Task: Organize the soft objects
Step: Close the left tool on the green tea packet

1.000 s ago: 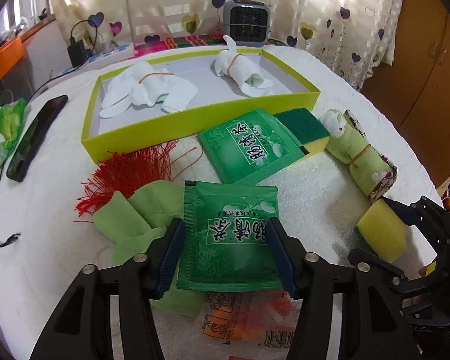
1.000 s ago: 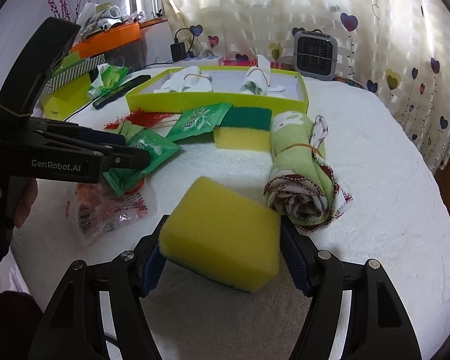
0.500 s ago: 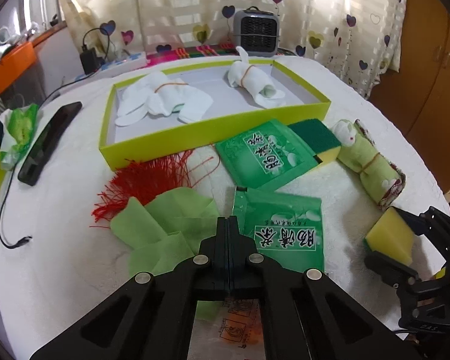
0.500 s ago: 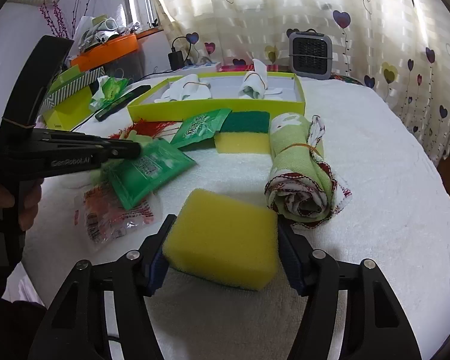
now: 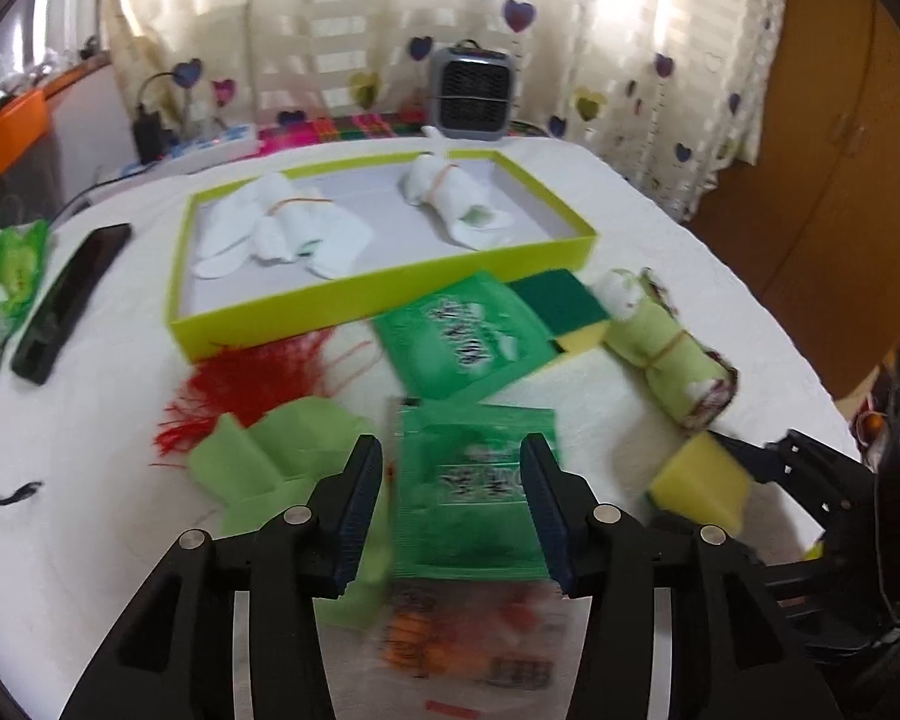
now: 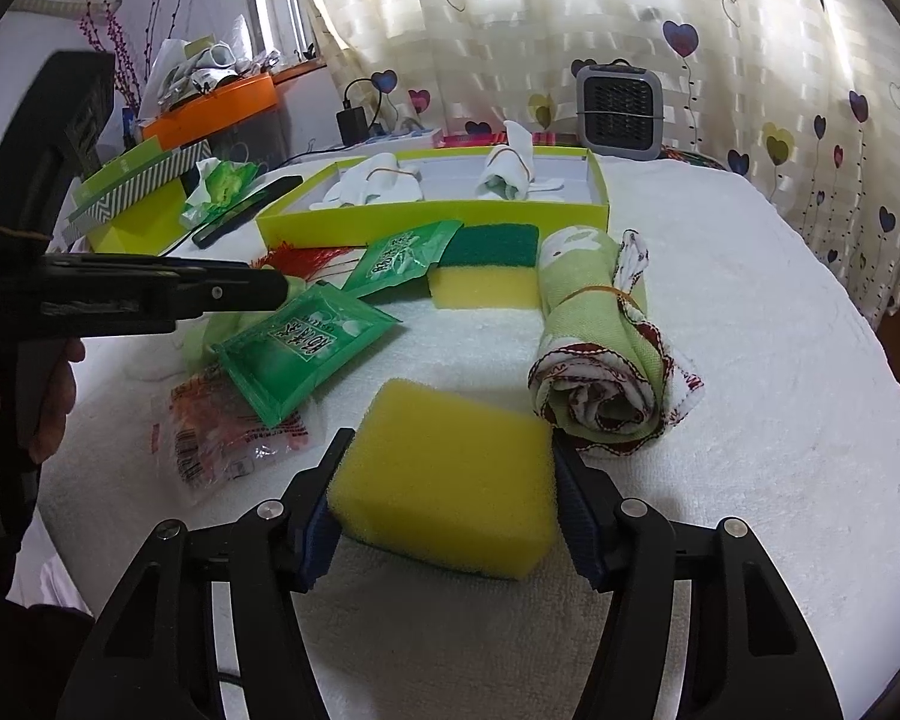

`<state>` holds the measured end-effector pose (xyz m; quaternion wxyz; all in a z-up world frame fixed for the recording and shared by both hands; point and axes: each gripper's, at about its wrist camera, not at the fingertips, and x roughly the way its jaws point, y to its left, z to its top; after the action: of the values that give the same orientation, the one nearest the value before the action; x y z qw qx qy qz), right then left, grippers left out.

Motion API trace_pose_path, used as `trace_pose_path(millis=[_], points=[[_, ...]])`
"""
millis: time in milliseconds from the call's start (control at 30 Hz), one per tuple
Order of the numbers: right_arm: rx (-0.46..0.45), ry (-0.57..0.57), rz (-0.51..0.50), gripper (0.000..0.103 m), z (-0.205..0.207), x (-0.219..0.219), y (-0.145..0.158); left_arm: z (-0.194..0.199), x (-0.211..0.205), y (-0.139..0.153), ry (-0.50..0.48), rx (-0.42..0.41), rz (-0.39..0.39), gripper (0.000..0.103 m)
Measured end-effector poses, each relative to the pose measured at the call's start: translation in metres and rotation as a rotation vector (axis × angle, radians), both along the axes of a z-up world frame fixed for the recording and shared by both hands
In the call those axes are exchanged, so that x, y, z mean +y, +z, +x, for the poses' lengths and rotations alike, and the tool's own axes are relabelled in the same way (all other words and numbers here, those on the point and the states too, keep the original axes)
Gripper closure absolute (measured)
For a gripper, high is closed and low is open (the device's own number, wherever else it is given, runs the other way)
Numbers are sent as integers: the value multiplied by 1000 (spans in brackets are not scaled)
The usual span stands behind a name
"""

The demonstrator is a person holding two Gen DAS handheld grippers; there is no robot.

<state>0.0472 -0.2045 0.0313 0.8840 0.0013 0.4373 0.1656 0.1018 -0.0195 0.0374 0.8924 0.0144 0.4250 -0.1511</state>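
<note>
White Chinese characters, too small to read surely, sit on the near green packet (image 6: 303, 348) at centre left; fainter ones mark the far packet (image 6: 408, 258) above it. Barcode on the clear wrapper (image 6: 222, 438), lower left.

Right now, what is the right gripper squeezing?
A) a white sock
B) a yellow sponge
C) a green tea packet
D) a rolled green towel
B: in the right wrist view the yellow sponge sits between the right gripper fingers, both pads pressed against its sides.
</note>
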Motion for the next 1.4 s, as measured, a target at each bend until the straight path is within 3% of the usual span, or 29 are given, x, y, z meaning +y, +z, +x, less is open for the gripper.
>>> trace_pose_path(millis=[67, 133, 400, 633, 900, 1033, 1067, 1200, 1233, 1267, 1400], points=[[-2, -1, 2, 41, 0, 0, 0, 3, -8, -6, -8, 18, 44, 47], [-1, -1, 5, 41, 0, 1, 0, 10, -17, -16, -33, 63, 70, 47], [2, -2, 10, 41, 1, 1, -1, 14, -30, -21, -37, 52, 129, 46], [4, -2, 20, 41, 3, 1, -3, 13, -36, -24, -52, 43, 155, 39], [4, -1, 24, 41, 3, 2, -3, 8, -46, -29, -57, -10, 243, 39], [8, 0, 24, 41, 4, 2, -3, 6, -46, -29, -61, -32, 258, 50], [9, 0, 25, 41, 3, 1, -4, 4, -48, -28, -64, -40, 258, 58], [11, 0, 27, 41, 3, 1, -5, 2, -48, -27, -54, -67, 268, 64], [11, 0, 27, 41, 3, 1, -4, 1, -47, -26, -47, -73, 271, 72], [12, 0, 27, 41, 3, 2, -5, 1, -47, -26, -41, -79, 275, 90], [10, 2, 22, 41, 3, 1, -5, 1, -40, -28, -35, -67, 251, 93]])
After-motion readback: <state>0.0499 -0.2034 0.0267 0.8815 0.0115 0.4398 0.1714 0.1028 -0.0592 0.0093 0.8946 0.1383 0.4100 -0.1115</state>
